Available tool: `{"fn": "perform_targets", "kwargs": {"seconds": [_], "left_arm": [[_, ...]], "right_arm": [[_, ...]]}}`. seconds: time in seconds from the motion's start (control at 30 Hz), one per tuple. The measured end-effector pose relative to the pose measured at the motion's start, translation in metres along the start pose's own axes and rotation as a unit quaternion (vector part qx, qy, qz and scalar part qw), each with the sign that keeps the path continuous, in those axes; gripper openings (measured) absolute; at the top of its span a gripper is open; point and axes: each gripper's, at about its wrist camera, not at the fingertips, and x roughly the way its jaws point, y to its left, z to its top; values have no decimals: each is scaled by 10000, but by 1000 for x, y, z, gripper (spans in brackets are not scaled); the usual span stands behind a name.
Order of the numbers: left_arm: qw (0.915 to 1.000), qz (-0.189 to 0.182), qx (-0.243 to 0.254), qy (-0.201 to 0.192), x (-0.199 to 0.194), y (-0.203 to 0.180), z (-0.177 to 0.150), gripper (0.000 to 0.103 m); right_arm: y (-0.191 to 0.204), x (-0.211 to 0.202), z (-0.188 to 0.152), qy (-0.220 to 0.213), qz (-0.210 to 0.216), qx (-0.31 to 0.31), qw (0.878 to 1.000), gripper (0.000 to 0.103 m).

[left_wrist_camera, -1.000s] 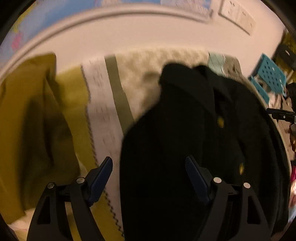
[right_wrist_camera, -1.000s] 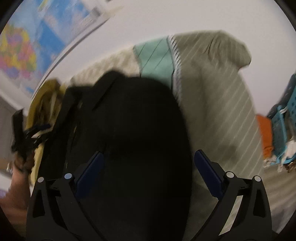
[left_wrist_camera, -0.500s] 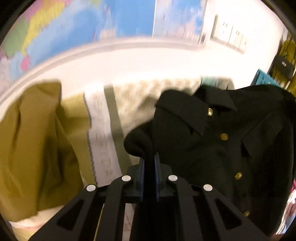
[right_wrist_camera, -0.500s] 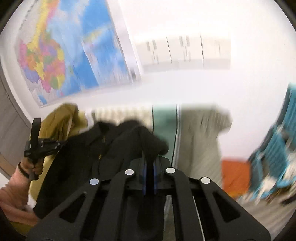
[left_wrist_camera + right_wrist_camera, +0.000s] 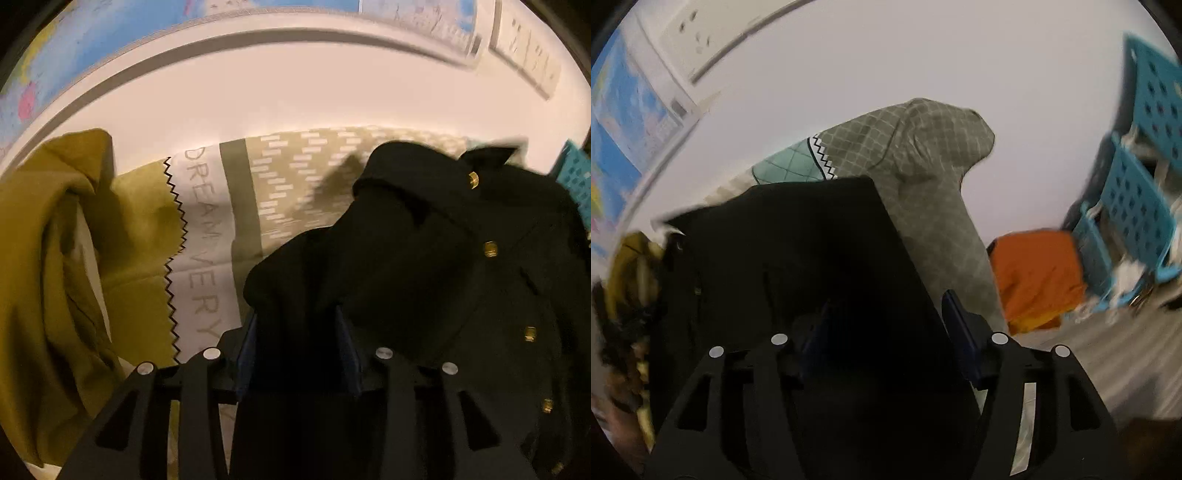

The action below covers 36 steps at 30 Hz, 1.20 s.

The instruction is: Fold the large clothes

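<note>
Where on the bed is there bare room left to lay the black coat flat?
Bare patch: the patterned bedspread between the mustard garment and the black coat, up to the wall. The grey quilted blanket beyond the coat's edge is also clear. Crowded: the left side under the mustard heap, and by the orange cloth.

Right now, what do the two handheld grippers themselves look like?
Both look alike. The left gripper and right gripper each have a matte black frame with angular struts and triangular cutouts, four round silver bolt heads across the top, and two dark blue finger pads. No cables or printed markings show, and no sleeve can be made out.
</note>
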Motion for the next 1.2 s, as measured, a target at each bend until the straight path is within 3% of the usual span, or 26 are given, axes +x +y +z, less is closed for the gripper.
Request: {"fn": "perform_targets", "kwargs": {"seconds": [0.1,0.3,0.5,0.57,0.63,0.73,0.77,0.8,0.83,0.87,0.93,1.0,1.03,1.07,1.1,1.2], "left_arm": [[9985,-100,203,-505,-37,2,-9,50],[9883,-653,959,-990,-105,-25,-47,63],[9729,-1448,1595,-837,-128,-82,-99,63],[9617,-1900,1811,-790,-141,-102,-118,63],[9493,-2279,2033,-740,-149,-121,-134,63],[9257,-2829,2441,-595,-155,-155,-160,63],[9121,-3031,2713,-514,-159,-172,-173,63],[9033,-3119,2898,-531,-163,-184,-182,63],[8954,-3213,3038,-524,-163,-193,-189,63],[8826,-3392,3226,-429,-162,-208,-198,63],[8652,-3652,3429,-239,-159,-232,-210,63],[8426,-3898,3717,39,-150,-261,-226,63],[8394,-3909,3774,150,-146,-270,-230,63],[8433,-3782,3807,288,-136,-284,-236,62],[8409,-3797,3828,468,-128,-294,-241,60],[8235,-4174,3691,1069,-109,-310,-256,60]], "right_arm": [[-3,-40,-27,-291,264,-156,9991,72],[-10,-113,-105,-448,739,-659,9941,72],[-39,-124,-204,152,1130,-224,9932,50],[-46,-125,-226,342,1323,-5,9906,49],[-49,-123,-251,615,1916,163,9794,50],[-35,-124,-279,966,2459,-7,9645,53],[-31,-127,-285,990,2532,-50,9623,49],[-28,-132,-289,934,2719,-64,9578,33],[-27,-139,-289,832,2815,-87,9559,26],[-26,-148,-286,609,2927,-70,9543,22],[-25,-171,-272,-52,3288,-35,9444,20],[-19,-184,-257,-470,3346,-113,9411,18],[-16,-186,-250,-556,3372,-102,9397,18],[-13,-187,-244,-620,3388,-103,9388,17],[-7,-187,-237,-666,3389,-105,9384,16],[7,-189,-226,-832,3502,-107,9329,15]]}}
